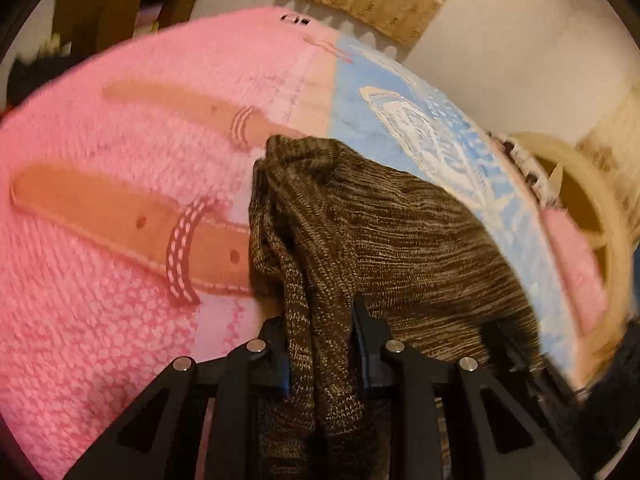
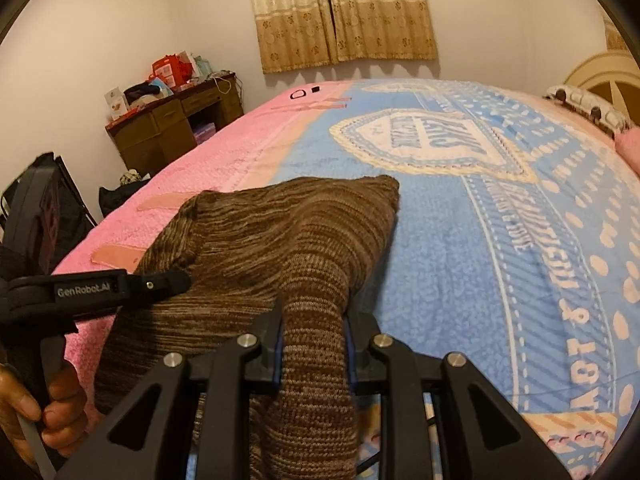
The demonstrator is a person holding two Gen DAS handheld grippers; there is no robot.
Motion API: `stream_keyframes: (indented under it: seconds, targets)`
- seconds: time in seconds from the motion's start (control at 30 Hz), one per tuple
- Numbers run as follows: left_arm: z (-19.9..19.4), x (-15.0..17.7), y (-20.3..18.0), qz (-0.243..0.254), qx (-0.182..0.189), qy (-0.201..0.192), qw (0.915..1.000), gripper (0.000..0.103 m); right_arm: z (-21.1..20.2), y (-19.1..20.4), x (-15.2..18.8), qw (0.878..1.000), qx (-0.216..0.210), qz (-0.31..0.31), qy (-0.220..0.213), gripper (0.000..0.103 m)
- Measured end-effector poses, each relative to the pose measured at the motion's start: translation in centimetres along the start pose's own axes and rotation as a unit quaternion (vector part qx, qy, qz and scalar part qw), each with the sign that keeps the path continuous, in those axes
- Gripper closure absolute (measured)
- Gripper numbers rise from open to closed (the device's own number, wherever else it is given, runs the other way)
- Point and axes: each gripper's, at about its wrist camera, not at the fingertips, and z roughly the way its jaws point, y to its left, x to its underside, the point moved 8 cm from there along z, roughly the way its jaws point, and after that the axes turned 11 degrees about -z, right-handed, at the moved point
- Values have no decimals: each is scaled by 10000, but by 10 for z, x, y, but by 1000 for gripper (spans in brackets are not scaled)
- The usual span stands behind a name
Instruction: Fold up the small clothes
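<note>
Brown knit garment (image 2: 256,240) lies on the pink-and-blue bedspread (image 2: 460,248); we pinch a bunched fold of it in our left gripper (image 1: 320,344) and another in our right gripper (image 2: 314,340), both clamped on the fabric.

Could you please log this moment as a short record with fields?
garment: brown knit sweater, partly lifted off the bed
surface: bed with pink and blue blanket
left gripper: shut on a bunched fold of the sweater
right gripper: shut on a fold of the sweater
background: curtain, wooden desk
fold state: in progress, not flat
</note>
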Motion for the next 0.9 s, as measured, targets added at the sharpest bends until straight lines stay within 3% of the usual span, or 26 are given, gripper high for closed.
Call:
stream_keyframes:
  seconds: [0.13, 0.33, 0.5, 0.7, 0.73, 0.8, 0.9]
  targets:
    - [-13, -6, -6, 156, -20, -240, 9996, 81, -9, 9, -9, 9994, 162, -292, -131, 78]
    - [-45, -45, -4, 362, -136, -838, 9957, 84, -21, 39, -41, 9953, 93, -797, -541, 78]
    - [-98, -103, 6, 475, -382, -1629, 9848, 84, -23, 78, -92, 9851, -157, -1324, -1090, 78]
    - [-139, -159, 24, 514, -700, -2351, 9681, 84, -22, 115, -151, 9684, -639, -1398, -1966, 78]
    - [-139, -163, 31, 496, -802, -2407, 9660, 83, -19, 120, -156, 9647, -772, -1362, -2117, 78]
    - [-127, -163, 43, 396, -813, -2275, 9696, 83, -3, 123, -154, 9674, -1007, -1129, -2032, 78]
    - [-84, -152, 54, 337, -764, -1799, 9801, 83, 35, 109, -129, 9814, -1148, -499, -1459, 78]
